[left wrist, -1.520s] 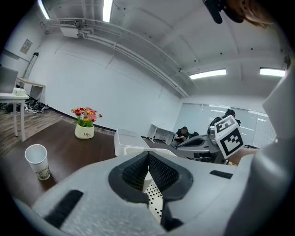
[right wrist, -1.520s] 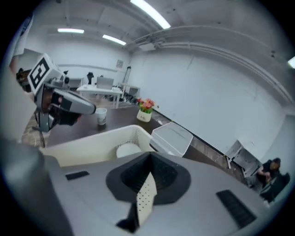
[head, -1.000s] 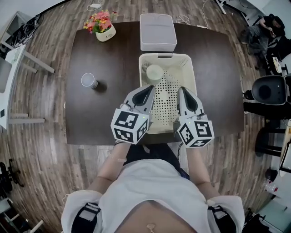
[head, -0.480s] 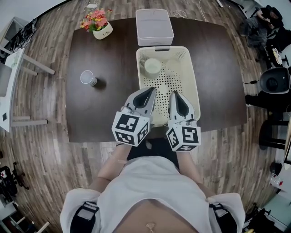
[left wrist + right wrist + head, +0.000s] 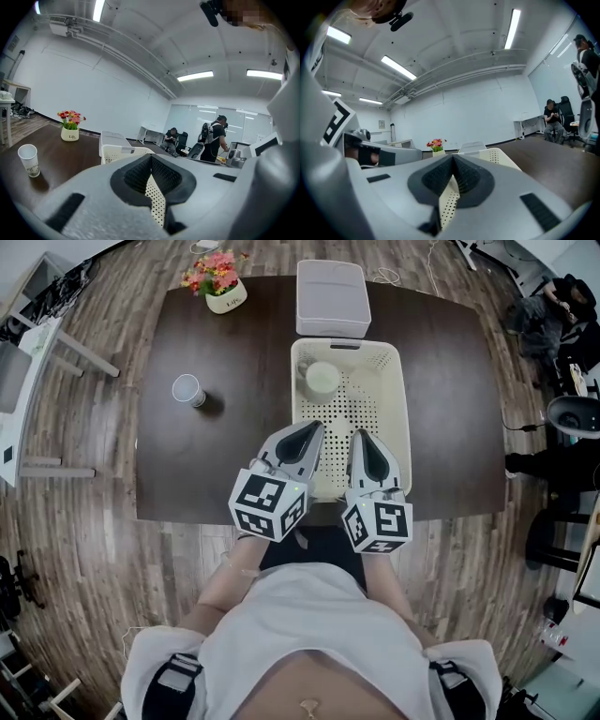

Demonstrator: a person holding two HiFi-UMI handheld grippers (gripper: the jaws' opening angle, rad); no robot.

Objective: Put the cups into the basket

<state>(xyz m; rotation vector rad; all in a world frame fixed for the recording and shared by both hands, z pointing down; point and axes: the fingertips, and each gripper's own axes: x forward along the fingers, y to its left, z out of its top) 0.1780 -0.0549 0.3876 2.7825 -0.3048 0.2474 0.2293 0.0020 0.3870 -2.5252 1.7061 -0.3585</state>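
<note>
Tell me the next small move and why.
Probably swing the left tool leftward toward the white paper cup on the dark wooden table, opening its jaws: that cup is outside the cream perforated plastic basket, and this tool is shut and empty.

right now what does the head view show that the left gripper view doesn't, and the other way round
Only the head view: a second cup in the basket, and the person's torso at the near edge of the table.
Only the left gripper view: the ceiling lights and the people at desks far behind the table.
Both: the paper cup standing on the table, the flower pot, the white lidded box and the basket.
</note>
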